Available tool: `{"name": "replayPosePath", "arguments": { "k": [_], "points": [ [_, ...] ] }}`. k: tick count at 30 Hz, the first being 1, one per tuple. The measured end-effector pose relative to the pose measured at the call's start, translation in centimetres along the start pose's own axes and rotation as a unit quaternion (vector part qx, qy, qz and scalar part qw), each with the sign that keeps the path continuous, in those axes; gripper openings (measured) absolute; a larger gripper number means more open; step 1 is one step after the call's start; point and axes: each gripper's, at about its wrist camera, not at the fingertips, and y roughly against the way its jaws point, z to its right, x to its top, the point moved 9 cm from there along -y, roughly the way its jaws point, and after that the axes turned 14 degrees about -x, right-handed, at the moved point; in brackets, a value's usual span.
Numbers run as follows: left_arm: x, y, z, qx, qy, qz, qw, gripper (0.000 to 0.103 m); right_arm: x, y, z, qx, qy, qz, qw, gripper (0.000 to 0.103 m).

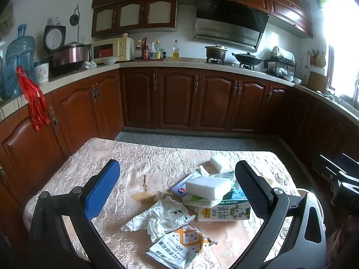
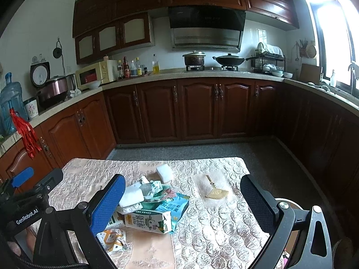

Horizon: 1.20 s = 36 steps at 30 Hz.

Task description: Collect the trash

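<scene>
A heap of trash lies on the table with the embossed cloth. It holds a white foam block, a milk carton, crumpled white paper, and an orange-and-white snack bag. A second foam block lies behind. My left gripper hangs open over the heap, holding nothing. In the right wrist view the milk carton, a teal bag and foam block lie by the blue finger. My right gripper is open and empty above the cloth.
A small fan-shaped keychain lies apart from the heap on the cloth. The left gripper's body shows at the table's left side. A pale round rim sits low beside the table's right edge. Wooden cabinets ring the floor beyond.
</scene>
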Motion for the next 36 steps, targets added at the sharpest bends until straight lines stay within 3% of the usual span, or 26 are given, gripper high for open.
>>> {"name": "replayPosePath", "arguments": {
  "k": [23,30,36],
  "points": [
    [0.6,-0.2,-3.3,0.017,0.003,-0.006,0.9998,0.102,-0.6,-1.0,0.4,0.000,0.002,-0.019,1.000,0.101],
    [-0.5,-1.1,-5.1,0.014,-0.011,-0.036,0.9992,0.102,-1.3,-2.1,0.1,0.010,0.004,-0.037,0.999,0.101],
    [-3.6,-3.4,-5.8,-0.033,-0.012,-0.095,0.9949,0.102,-2.2,-3.2,-1.7,0.053,0.025,-0.064,0.996,0.101]
  ]
}}
